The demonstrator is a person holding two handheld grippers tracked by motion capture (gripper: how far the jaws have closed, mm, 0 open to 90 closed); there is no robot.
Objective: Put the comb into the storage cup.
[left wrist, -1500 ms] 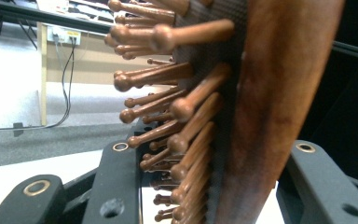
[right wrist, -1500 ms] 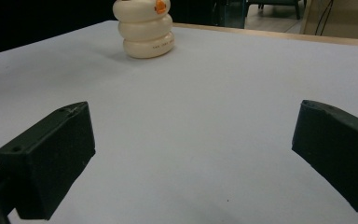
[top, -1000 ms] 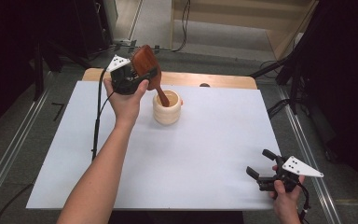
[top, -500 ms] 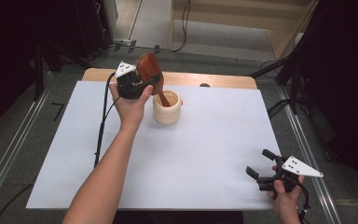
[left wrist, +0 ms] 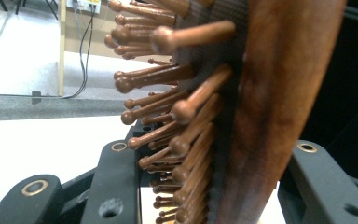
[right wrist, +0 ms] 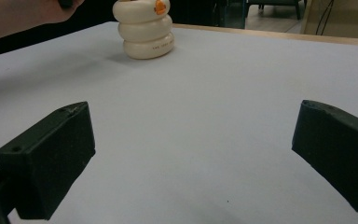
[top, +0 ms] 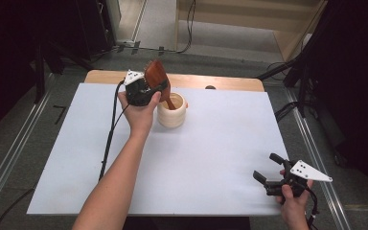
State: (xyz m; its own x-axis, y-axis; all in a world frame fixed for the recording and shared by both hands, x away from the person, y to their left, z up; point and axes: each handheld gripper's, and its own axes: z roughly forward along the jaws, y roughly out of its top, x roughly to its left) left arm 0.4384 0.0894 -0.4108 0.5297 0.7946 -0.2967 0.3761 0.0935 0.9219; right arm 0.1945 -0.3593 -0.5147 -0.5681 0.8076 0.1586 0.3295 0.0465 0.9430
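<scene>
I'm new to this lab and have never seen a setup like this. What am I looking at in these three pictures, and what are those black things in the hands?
There is no robot here: a person holds a two-jaw hand tool in each hand. The high view looks down on the table, which has a white sheet over it. The other two pictures come from cameras riding on the tools, each looking along its own black jaws.

The left gripper is shut on a wooden hairbrush, with the handle down inside a cream ribbed holder. In the left gripper view the brush shows up close, bristles to the left. The right gripper rests near the table's front right corner, open, holding nothing. Its view shows the holder across the sheet.
</scene>
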